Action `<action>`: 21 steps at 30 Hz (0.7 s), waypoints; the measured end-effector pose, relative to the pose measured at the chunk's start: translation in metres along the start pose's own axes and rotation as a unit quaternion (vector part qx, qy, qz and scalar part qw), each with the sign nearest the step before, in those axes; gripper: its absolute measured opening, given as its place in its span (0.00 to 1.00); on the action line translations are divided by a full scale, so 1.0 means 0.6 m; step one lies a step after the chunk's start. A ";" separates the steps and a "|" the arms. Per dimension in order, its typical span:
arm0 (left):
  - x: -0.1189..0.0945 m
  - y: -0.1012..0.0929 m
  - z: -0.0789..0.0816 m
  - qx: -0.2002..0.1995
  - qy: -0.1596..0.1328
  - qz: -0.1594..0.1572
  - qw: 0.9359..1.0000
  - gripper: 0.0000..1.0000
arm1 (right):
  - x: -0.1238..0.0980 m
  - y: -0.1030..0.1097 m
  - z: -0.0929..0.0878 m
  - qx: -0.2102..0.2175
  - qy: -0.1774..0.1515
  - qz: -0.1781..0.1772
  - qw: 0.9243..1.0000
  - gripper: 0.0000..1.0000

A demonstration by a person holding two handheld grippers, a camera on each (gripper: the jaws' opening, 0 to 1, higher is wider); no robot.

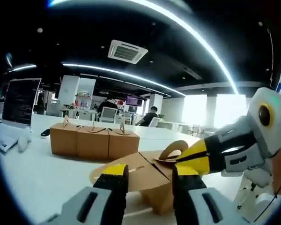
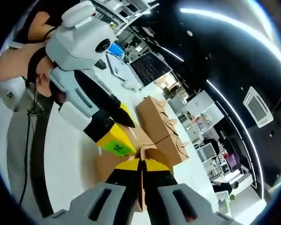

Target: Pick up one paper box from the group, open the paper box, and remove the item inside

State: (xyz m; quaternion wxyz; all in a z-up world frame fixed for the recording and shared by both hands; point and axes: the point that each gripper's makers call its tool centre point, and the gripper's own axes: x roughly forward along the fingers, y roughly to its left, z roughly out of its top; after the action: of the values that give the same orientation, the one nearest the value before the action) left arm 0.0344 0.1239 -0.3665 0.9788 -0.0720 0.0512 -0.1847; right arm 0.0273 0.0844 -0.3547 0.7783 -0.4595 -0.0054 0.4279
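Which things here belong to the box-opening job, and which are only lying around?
Job:
- paper box being opened
- its flap, pinched by the right gripper
- left gripper
- row of paper boxes

Lying about:
- laptop
- black phone-like thing
- white table

text: none legible | green claw-tip sticker (image 2: 118,147): marks too blurred

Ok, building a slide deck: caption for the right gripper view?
Right gripper pinches a flap of the paper box while the left gripper steadies it on the white table.
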 end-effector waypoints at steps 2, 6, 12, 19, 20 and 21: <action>0.000 0.000 0.000 -0.001 0.000 0.000 1.000 0.39 | -0.002 -0.001 0.000 0.005 0.001 -0.001 1.000 0.03; -0.001 0.000 0.000 -0.001 0.001 -0.001 1.000 0.39 | -0.002 -0.002 0.001 0.007 0.002 -0.002 1.000 0.03; 0.000 0.000 -0.001 -0.009 0.003 -0.002 1.000 0.37 | -0.006 -0.008 0.004 0.033 -0.008 -0.003 0.999 0.03; 0.002 -0.004 -0.002 -0.015 0.005 -0.005 1.000 0.35 | -0.011 -0.012 0.007 0.051 -0.018 -0.004 0.999 0.03; 0.003 -0.003 -0.002 -0.017 0.005 -0.006 1.000 0.35 | -0.011 -0.012 0.006 0.053 -0.019 -0.004 0.998 0.03; 0.003 -0.003 -0.002 -0.019 0.005 -0.006 1.000 0.35 | -0.011 -0.012 0.006 0.055 -0.020 -0.004 0.998 0.03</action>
State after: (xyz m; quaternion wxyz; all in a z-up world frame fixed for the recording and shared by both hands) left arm 0.0354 0.1216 -0.3677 0.9757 -0.0903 0.0595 -0.1903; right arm 0.0264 0.0811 -0.3446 0.8039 -0.4075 0.0009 0.4333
